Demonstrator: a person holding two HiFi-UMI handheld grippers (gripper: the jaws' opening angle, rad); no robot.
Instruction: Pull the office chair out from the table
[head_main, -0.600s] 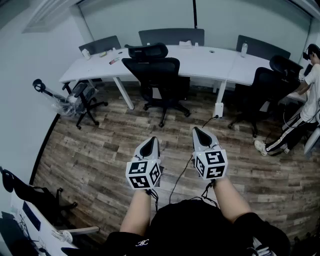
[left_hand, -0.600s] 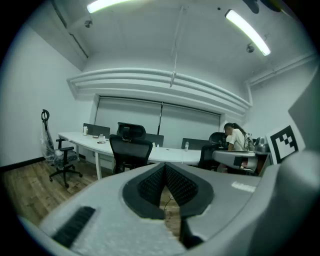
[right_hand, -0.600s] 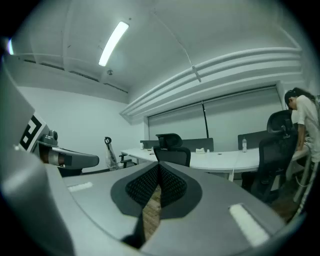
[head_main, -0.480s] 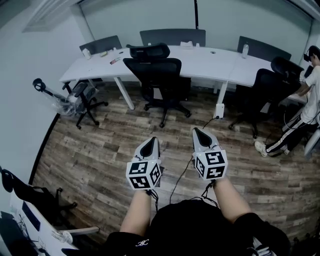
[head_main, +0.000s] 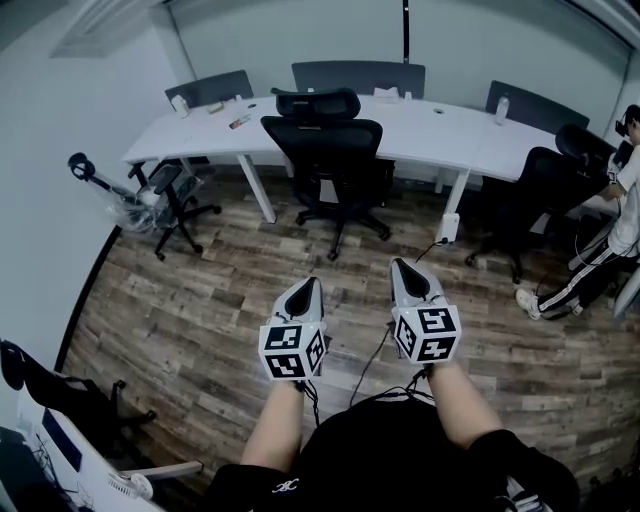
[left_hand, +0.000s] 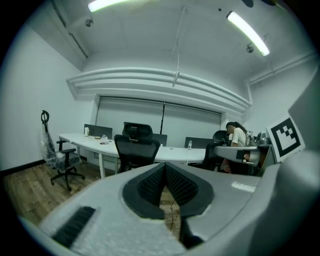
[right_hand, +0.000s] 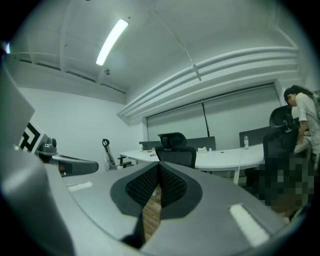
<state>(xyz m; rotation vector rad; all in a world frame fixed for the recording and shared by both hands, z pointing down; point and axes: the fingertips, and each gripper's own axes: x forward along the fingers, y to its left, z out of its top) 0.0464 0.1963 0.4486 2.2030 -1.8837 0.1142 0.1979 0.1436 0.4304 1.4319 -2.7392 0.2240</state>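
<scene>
step: approach judged pending | office chair (head_main: 325, 150): tucked at bench (head_main: 440, 125), backrest presented for grasping | left gripper (head_main: 306, 287), right gripper (head_main: 400, 268): jaws held together, empty, well short of the chair

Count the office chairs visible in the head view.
4: a black chair at the table's middle, a grey chair at its left end, two black chairs right, by the person. A fifth may hide bottom left.

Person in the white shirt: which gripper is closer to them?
Right. The right gripper is well left of the person; the left gripper is even farther left.
</scene>
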